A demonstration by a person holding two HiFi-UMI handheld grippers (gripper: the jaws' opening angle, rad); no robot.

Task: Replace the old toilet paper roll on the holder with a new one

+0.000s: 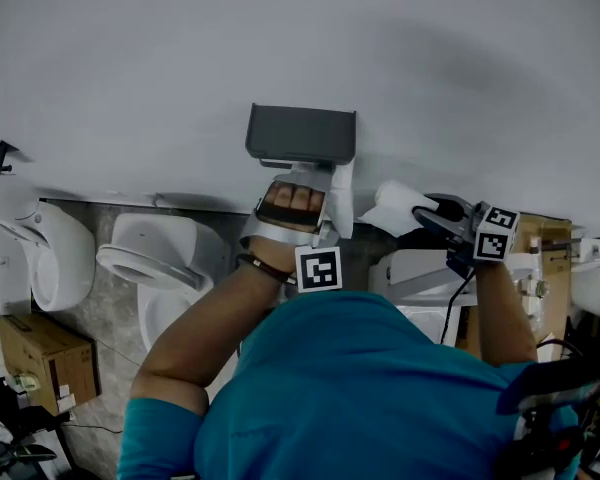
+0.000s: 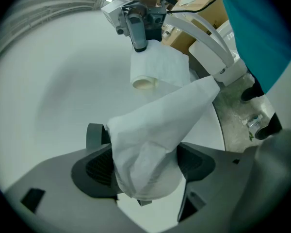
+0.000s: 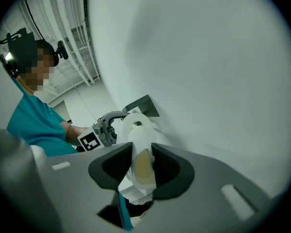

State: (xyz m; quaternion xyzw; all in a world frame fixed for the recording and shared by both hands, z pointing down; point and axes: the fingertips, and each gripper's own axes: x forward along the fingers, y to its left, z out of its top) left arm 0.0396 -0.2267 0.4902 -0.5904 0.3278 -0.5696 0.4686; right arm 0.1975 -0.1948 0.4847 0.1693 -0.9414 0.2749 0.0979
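My right claw (image 3: 140, 154) is clamped across the toilet roll (image 3: 137, 130), squashing it, and holds it off to the side of the holder (image 1: 300, 133). My left claw (image 2: 143, 164) pinches the loose paper tail (image 2: 160, 120) just below the holder, probably to stop it unravelling.

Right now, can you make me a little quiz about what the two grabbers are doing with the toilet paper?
1. Fill the gap: the holder on the wall is coloured ___.
2. True or false: the right gripper is clamped on the toilet paper roll.
3. What does the left gripper pinch? A) the holder B) the loose paper tail C) the toilet paper roll

Key: 1 grey; 2 true; 3 B.
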